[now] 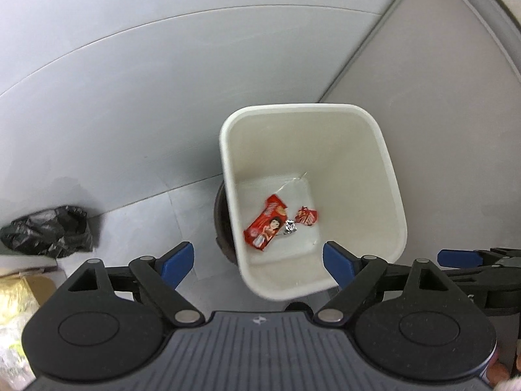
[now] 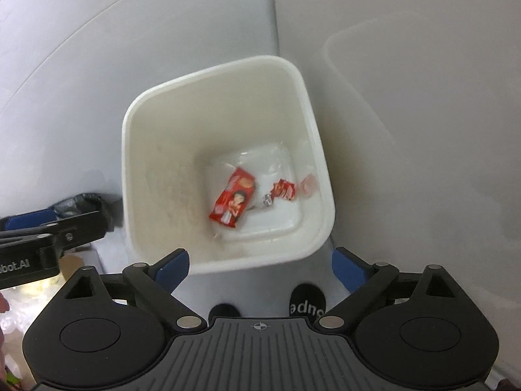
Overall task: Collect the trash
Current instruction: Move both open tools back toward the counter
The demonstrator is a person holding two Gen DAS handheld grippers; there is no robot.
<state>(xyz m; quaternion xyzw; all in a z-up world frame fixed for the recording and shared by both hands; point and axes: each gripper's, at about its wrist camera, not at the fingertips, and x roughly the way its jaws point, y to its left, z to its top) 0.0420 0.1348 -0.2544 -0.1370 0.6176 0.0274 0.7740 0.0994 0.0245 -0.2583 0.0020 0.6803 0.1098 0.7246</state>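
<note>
Both grippers splayed above bin

The bin's near rim is hidden behind a gripper finger, a black bag is cut off at the edge, and a wrapper's print is blurred.

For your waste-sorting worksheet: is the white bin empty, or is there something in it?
Not empty. On the white bin's floor lie a red wrapper, a smaller crumpled red wrapper and a foil scrap.
</note>
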